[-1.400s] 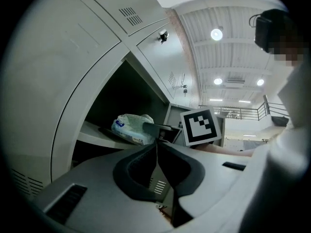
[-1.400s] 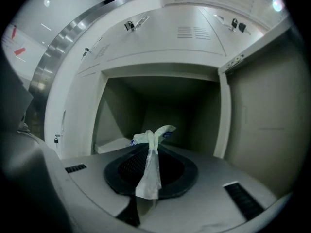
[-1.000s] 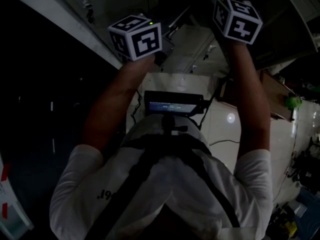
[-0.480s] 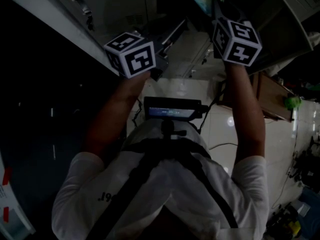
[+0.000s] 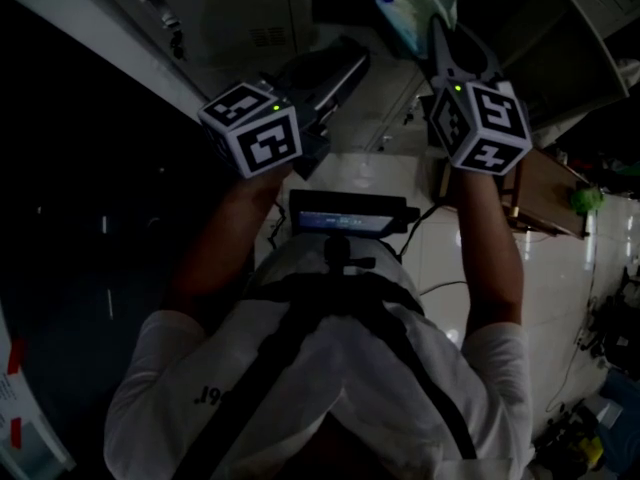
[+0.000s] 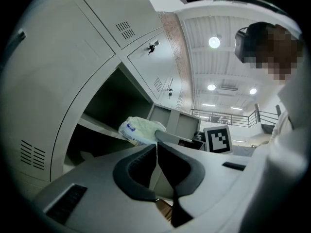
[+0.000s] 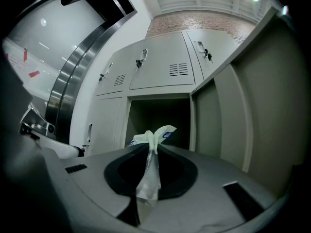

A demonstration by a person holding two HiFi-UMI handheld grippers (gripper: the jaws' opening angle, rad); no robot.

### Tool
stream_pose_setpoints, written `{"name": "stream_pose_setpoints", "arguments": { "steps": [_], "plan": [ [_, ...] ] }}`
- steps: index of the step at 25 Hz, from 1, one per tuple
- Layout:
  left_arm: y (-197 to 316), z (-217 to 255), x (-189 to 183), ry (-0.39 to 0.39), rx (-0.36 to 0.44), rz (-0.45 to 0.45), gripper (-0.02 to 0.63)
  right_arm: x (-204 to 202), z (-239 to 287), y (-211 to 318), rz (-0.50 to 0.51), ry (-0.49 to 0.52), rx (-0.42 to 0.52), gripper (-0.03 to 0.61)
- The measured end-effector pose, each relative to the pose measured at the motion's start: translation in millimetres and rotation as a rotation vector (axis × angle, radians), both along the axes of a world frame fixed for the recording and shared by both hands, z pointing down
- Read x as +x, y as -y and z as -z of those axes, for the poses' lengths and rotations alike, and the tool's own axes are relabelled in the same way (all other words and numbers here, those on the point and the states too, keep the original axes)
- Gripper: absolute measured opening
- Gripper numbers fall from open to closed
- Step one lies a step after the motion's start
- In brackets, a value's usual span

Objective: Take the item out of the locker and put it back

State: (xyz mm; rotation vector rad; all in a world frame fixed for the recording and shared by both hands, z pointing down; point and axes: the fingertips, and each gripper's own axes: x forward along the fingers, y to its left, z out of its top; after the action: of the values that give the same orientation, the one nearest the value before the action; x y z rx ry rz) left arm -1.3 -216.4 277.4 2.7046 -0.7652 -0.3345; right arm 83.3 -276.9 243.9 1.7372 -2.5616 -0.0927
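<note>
Packet (image 7: 158, 135) of soft, crinkled pale plastic with blue print is pinched by its flat sealed edge between the narrowly set jaws of the right gripper (image 7: 151, 148). It is held just before the open compartment (image 7: 160, 113) of the smooth grey sheet-metal locker (image 7: 160, 74). Removal is judged as good as done; the return into the compartment is left. The left gripper (image 6: 156, 147) is closed on nothing, its jaws together.
</note>
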Motion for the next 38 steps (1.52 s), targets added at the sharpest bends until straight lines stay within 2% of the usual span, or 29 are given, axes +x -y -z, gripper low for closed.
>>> {"name": "stream_pose_setpoints", "arguments": {
  "steps": [23, 38],
  "plan": [
    [-41, -28, -7, -0.001, -0.030, -0.030, 0.000, 8, -37, -62, -0.007, 0.022, -0.060, 0.041],
    [-57, -51, -7, 0.015, -0.065, -0.065, 0.000, 17, -56, -81, -0.021, 0.050, -0.104, 0.040]
  ]
}}
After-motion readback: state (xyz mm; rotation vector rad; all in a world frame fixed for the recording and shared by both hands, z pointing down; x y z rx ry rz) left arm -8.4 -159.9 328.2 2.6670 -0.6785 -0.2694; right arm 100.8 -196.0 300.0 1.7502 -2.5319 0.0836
